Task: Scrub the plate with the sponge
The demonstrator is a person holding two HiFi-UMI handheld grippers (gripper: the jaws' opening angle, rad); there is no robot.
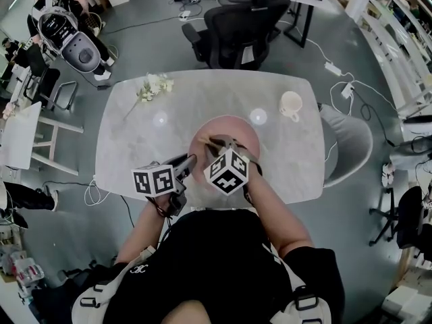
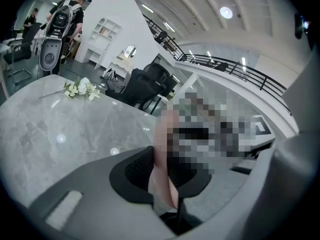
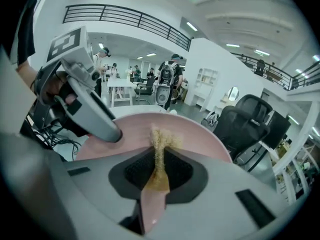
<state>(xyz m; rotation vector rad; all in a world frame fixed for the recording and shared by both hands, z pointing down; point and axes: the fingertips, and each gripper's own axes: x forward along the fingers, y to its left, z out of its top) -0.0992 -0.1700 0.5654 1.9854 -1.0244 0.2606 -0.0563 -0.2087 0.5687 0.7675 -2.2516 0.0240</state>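
A pink plate (image 1: 236, 129) lies near the front middle of the marble table (image 1: 142, 140). My left gripper (image 1: 191, 159) is at the plate's near-left rim, shut on its thin pink edge (image 2: 161, 159). From the near right, my right gripper (image 1: 227, 146) reaches over the plate, shut on a flattened yellow-brown sponge (image 3: 159, 156). The sponge's frayed tip (image 1: 217, 142) rests on the plate's face (image 3: 195, 136). In the right gripper view, the left gripper (image 3: 92, 115) touches the plate's left rim. A mosaic patch covers the area past the jaws in the left gripper view.
A white cup (image 1: 291, 104) stands at the table's right rear. White flowers (image 1: 154, 86) lie at its left rear. A black office chair (image 1: 239, 25) stands behind the table and a grey chair (image 1: 352, 140) at its right side. People stand far off in the room.
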